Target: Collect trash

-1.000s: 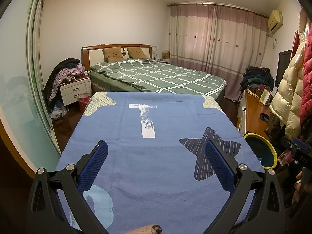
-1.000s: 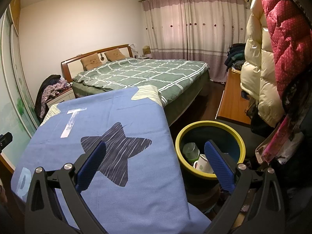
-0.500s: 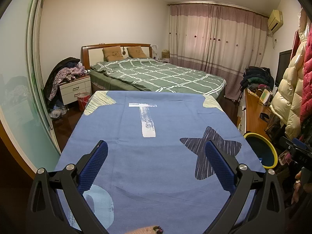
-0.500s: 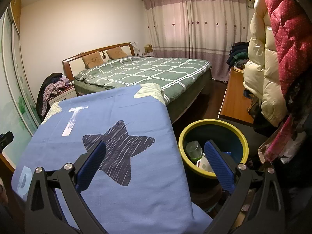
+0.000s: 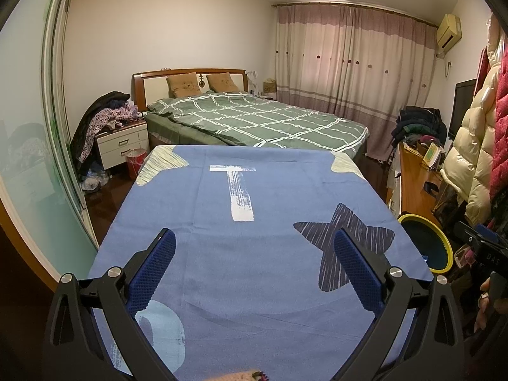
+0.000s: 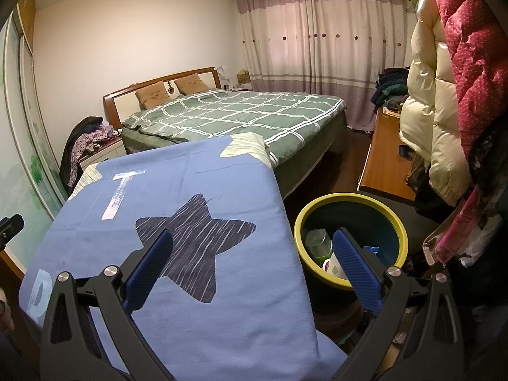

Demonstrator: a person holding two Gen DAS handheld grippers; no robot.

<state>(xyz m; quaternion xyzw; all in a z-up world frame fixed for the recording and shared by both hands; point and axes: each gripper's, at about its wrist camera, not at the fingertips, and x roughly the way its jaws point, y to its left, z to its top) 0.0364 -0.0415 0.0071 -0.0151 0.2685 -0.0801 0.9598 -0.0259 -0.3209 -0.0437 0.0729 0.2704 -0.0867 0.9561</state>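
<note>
A yellow-rimmed dark bin (image 6: 393,222) stands on the floor to the right of a table covered with a blue cloth (image 6: 177,197). In the bin lie a clear cup (image 6: 317,242), a white cup (image 6: 333,268) and a small blue packet (image 6: 370,249). My right gripper (image 6: 252,266) is open and empty, over the table's right edge, with its right finger in front of the bin. My left gripper (image 5: 254,270) is open and empty above the blue cloth (image 5: 254,209). The bin also shows in the left wrist view (image 5: 441,238) at the right.
A bed with a green checked cover (image 5: 254,120) stands beyond the table. A nightstand (image 5: 122,144) piled with clothes and a small red bin (image 5: 136,162) are at the left. A wooden desk (image 6: 384,158) and hanging coats (image 6: 444,95) fill the right side.
The right gripper has drifted slightly, so the bin sits a little lower and nearer in its view. The left gripper has barely moved. Both stay open.
</note>
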